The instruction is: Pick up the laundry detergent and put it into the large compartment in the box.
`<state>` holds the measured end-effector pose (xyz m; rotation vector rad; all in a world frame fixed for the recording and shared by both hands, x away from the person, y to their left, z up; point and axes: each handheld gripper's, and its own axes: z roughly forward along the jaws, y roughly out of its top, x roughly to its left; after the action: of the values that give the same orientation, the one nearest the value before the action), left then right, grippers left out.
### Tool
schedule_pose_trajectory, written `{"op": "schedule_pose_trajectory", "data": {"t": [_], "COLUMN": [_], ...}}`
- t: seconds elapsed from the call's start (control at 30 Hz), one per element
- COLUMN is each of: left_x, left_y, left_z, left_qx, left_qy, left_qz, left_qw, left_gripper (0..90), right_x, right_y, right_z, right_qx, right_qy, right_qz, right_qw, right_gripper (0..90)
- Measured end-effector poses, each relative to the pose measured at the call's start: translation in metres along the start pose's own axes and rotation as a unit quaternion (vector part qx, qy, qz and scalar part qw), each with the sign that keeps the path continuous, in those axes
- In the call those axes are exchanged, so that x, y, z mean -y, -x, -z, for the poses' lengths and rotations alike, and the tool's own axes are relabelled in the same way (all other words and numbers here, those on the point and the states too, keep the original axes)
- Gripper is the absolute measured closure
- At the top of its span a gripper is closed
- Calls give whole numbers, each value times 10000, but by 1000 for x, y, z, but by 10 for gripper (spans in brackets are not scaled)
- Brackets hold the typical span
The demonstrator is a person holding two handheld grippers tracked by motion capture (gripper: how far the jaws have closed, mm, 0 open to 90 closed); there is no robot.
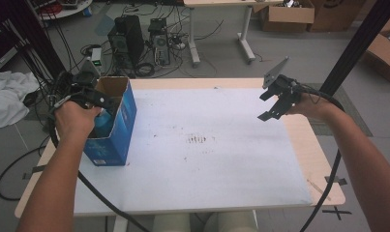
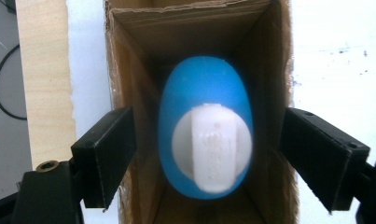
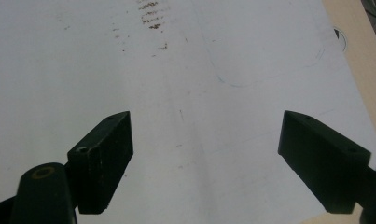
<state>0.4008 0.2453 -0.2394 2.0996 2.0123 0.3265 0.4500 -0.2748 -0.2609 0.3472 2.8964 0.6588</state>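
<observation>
The left gripper (image 2: 204,154) hangs over the open box (image 1: 116,126) at the table's (image 1: 299,145) left edge, jaws wide and clear of the blue bottle (image 2: 204,116) inside it. The right gripper (image 1: 275,104) hovers near the right edge, jaws wide with nothing between them.

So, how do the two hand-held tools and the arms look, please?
Both tools are black, with two flat block-shaped jaws carrying small screw holes. The left tool shows a brass-coloured ring near its base; the right tool bears a grey three-cornered plate. A black cable trails from each. The forearms are bare, without sleeves.

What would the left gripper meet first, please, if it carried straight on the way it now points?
Most likely the blue bottle with its white cap, inside the open cardboard box; it lies directly between the left gripper's open jaws.
</observation>
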Motion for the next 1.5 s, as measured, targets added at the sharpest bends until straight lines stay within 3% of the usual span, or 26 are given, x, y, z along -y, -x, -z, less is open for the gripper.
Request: {"op": "schedule_pose_trajectory", "data": {"t": [0.27, 0.43, 0.7, 0.93, 1.03, 1.17, 1.3, 1.4, 1.5], "left_x": [-6, -9, -11, -10, -11, -14, -15, -16, -16], "left_y": [7, 16, 38, 68, 80, 94, 110, 124, 138], "left_z": [21, 36, 59, 67, 70, 72, 70, 68, 69], "left_qx": [-28, -67, -13, 256, 326, 532, 497, 538, 591], "left_qy": [-19, 3, 63, 81, 9, 12, 80, 124, 194], "left_qz": [-114, -301, -660, -975, -1214, -1363, -1641, -1875, -2155], "left_qw": [9999, 9995, 9978, 9949, 9921, 9892, 9852, 9807, 9745], "left_gripper": [186, 185, 174, 175, 175, 177, 180, 180, 181], "right_x": [0, 0, -1, -3, -4, -5, -4, -5, -5], "right_y": [-2, -3, -5, -7, -8, -9, -11, -12, -14], "right_z": [3, 5, 6, 8, 8, 9, 8, 8, 8], "right_qx": [20, 35, 47, 51, 58, 58, 56, 41, 40], "right_qy": [18, 12, 5, -19, -14, -29, -42, -63, -99], "right_qz": [5, 9, 6, 15, 26, 25, 14, 13, 36], "right_qw": [10000, 10000, 10000, 10000, 10000, 10000, 10000, 10000, 9999], "right_gripper": [179, 179, 179, 179, 179, 178, 178, 178, 178]}}
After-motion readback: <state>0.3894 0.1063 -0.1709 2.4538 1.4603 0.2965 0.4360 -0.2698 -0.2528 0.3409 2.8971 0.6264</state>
